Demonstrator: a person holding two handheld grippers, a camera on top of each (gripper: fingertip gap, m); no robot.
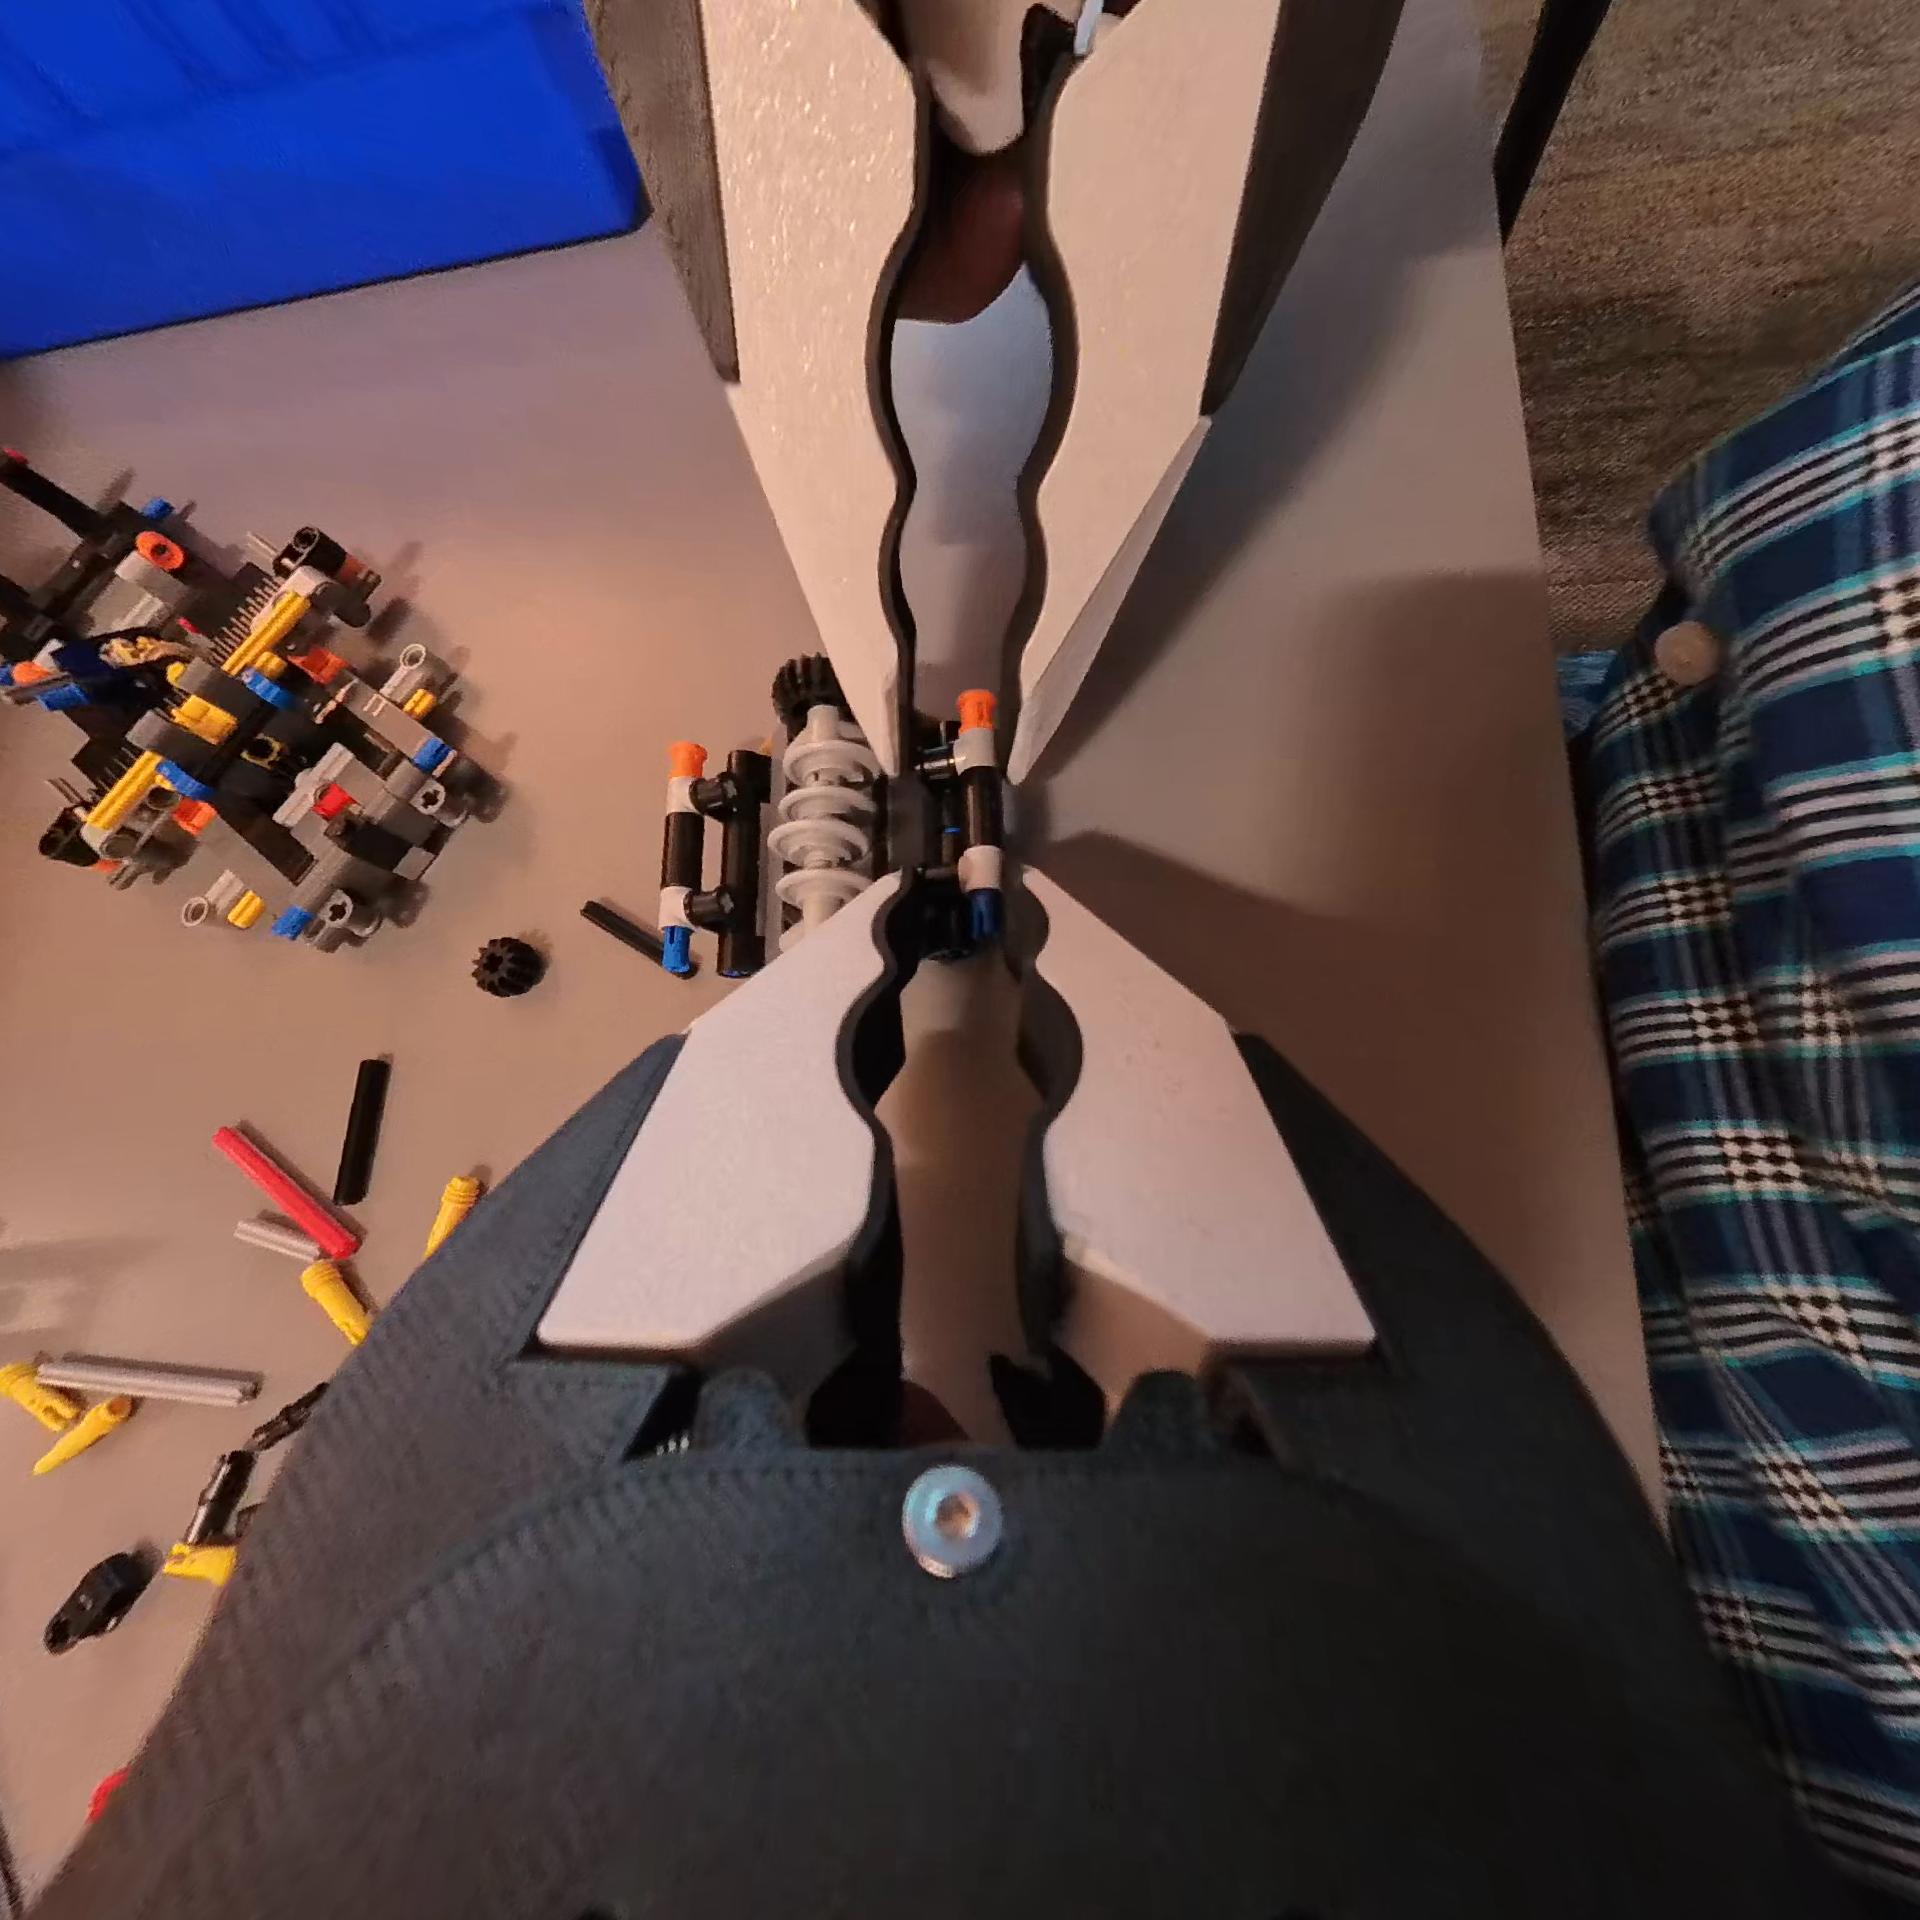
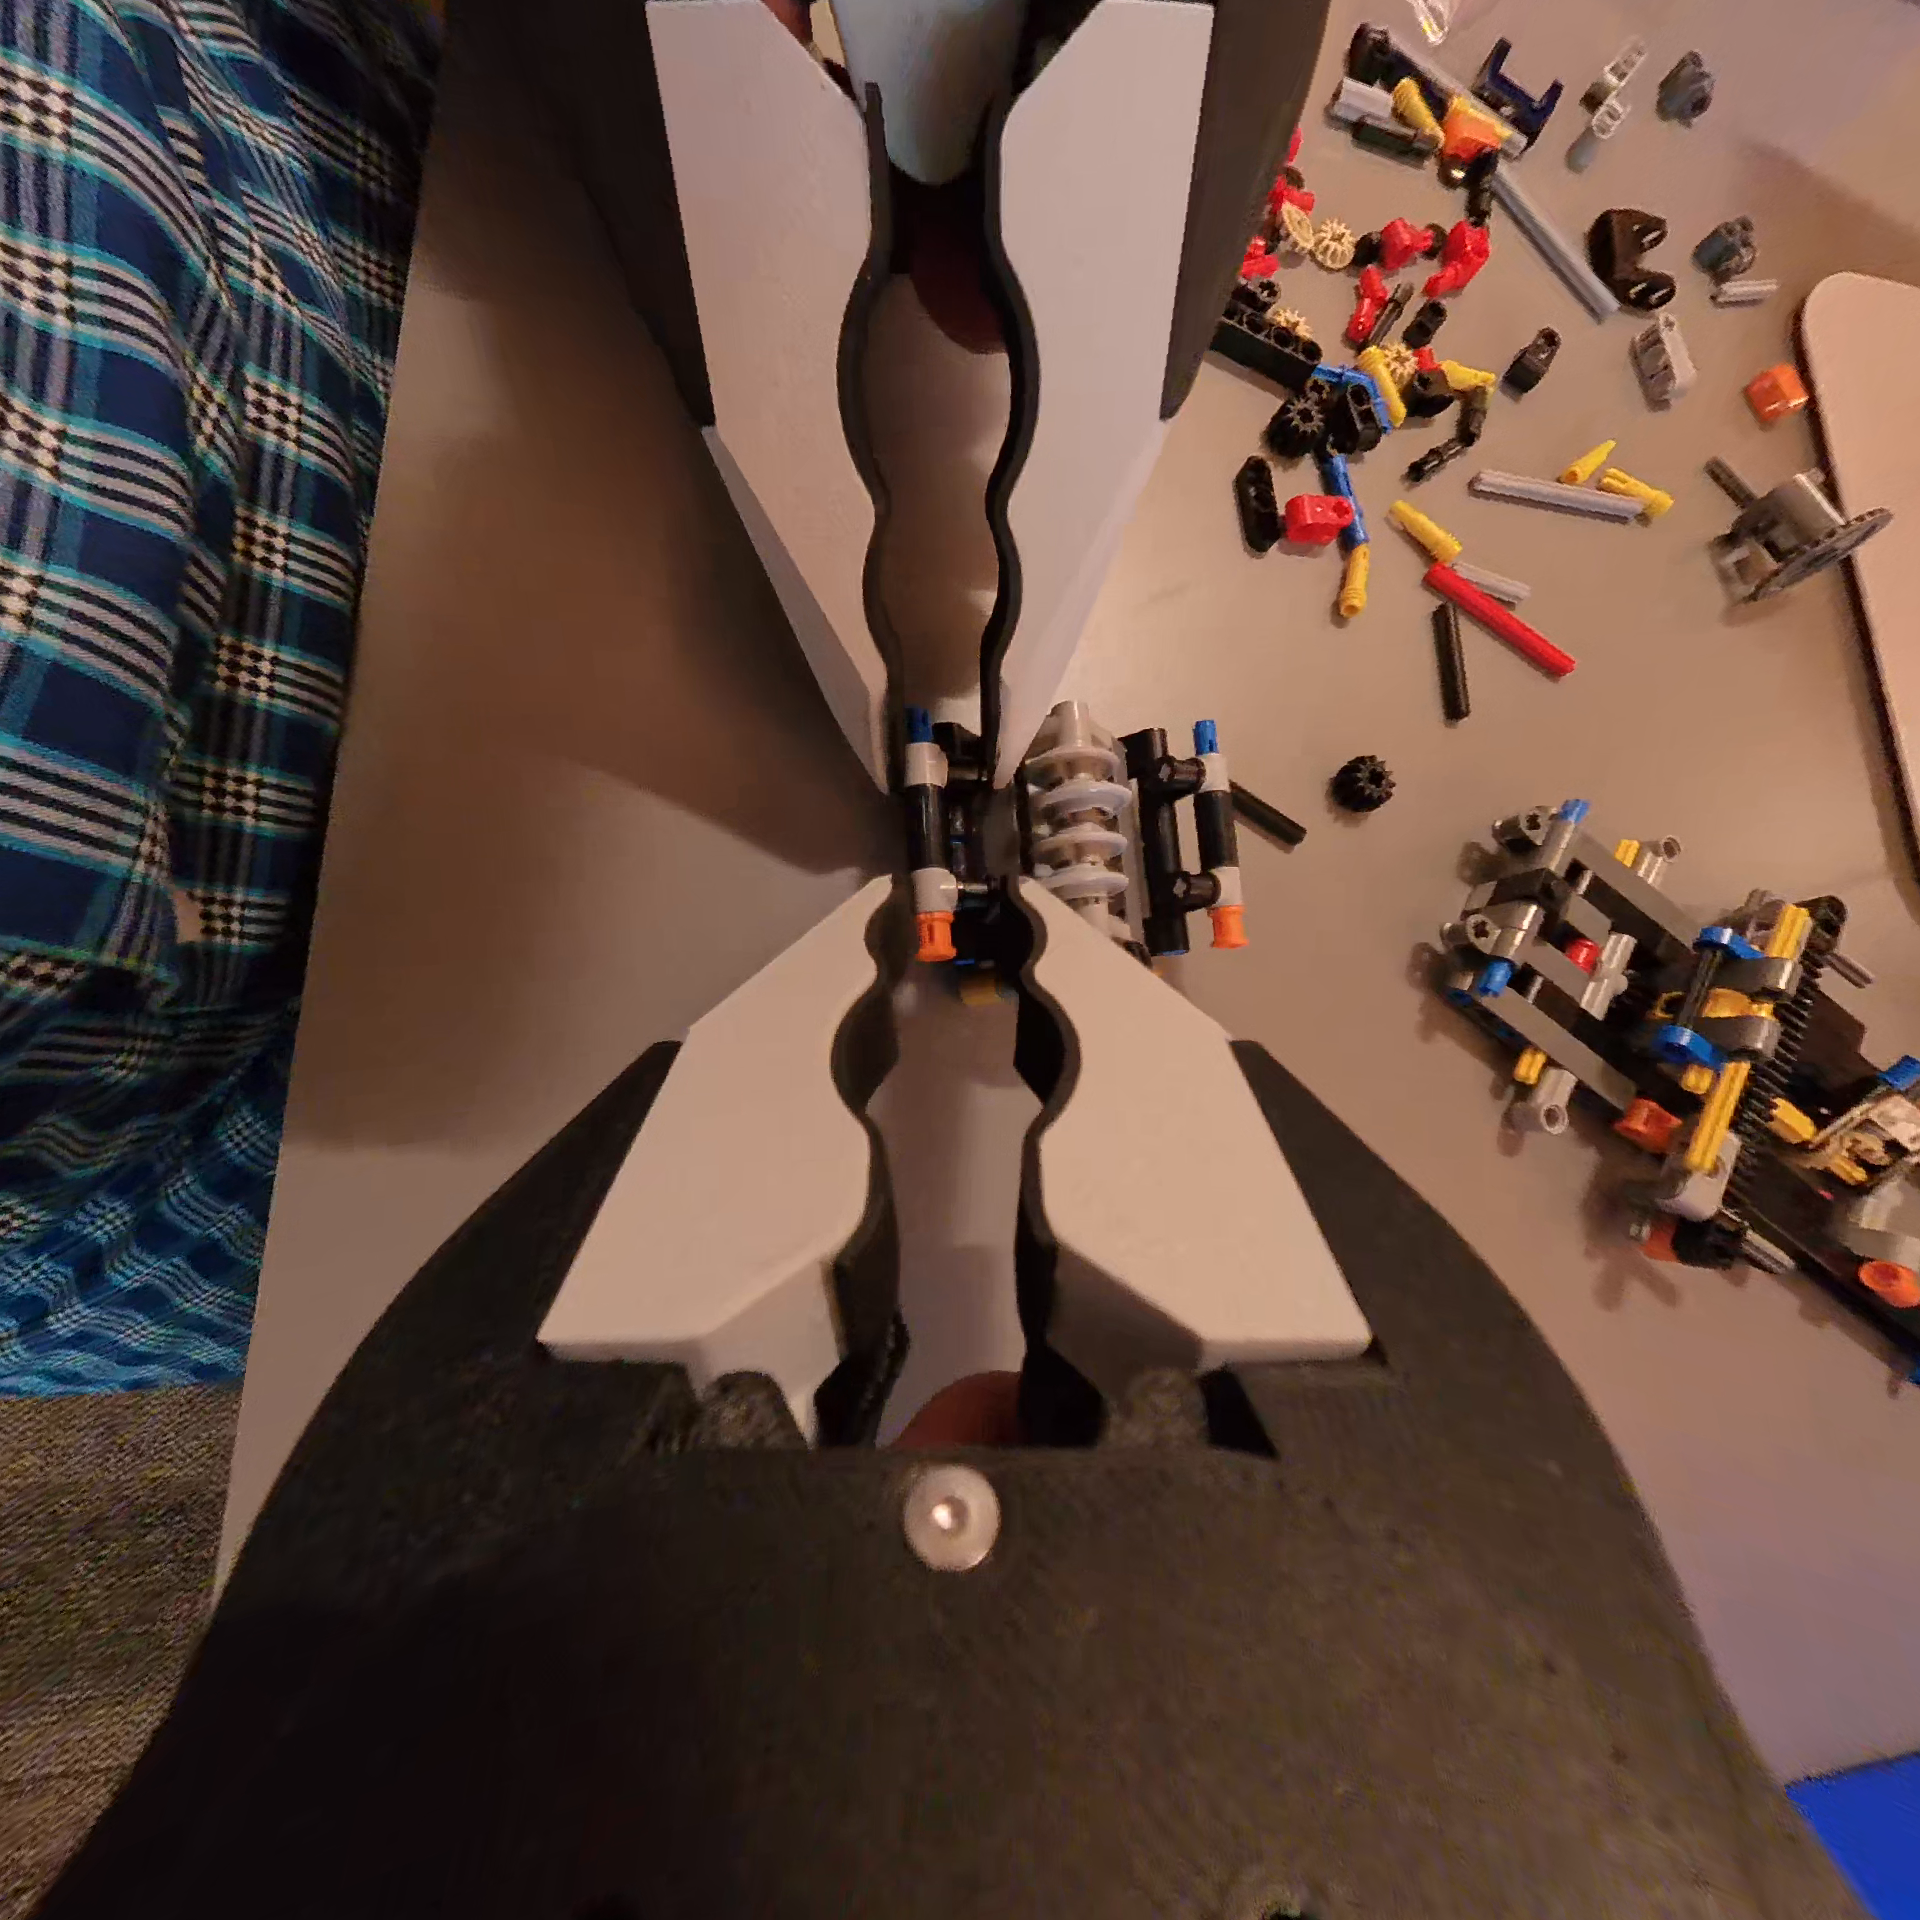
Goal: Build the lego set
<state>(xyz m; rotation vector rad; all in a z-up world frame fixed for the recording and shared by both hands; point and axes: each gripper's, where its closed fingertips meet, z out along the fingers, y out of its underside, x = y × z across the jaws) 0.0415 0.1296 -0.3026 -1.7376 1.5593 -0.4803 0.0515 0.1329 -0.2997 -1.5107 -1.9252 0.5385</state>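
Lego sub-assembly point(image 1: 831, 831), a small black-and-grey piece with a pale grey coiled spring in its middle and orange- and blue-tipped pins at its ends, sits above the bench point(image 1: 468, 436), held from 2 opposite sides. In the left wrist view, the left hand-held gripper point(image 1: 951, 914) has its 2 fingers closed on the near black end of the piece, and the right hand-held gripper point(image 1: 951, 727) comes in from the far side, its tips pinched on the same end. The right wrist view shows the mirror of this: the right hand-held gripper point(image 2: 997, 925) is clamped on the black part of the sub-assembly point(image 2: 1070, 831), with the left hand-held gripper point(image 2: 987, 727) gripping it from across. Just beside the piece a loose black gear point(image 1: 509, 966) and a short black pin point(image 1: 636, 935) lie on the bench. Farther to that side stands a larger partly built model point(image 1: 239, 727) of grey, black, yellow and blue parts. Near the left hand-held gripper's body, loose pieces are scattered: a red axle point(image 1: 286, 1190), a black axle point(image 1: 362, 1127), grey axles and yellow pins. The right wrist view shows a further pile of loose parts point(image 2: 1371, 312) in red, black, yellow and grey. A blue bin point(image 1: 301, 156) stands at the bench's far corner. A blue plaid shirt point(image 1: 1787, 935) shows at the bench's near edge.
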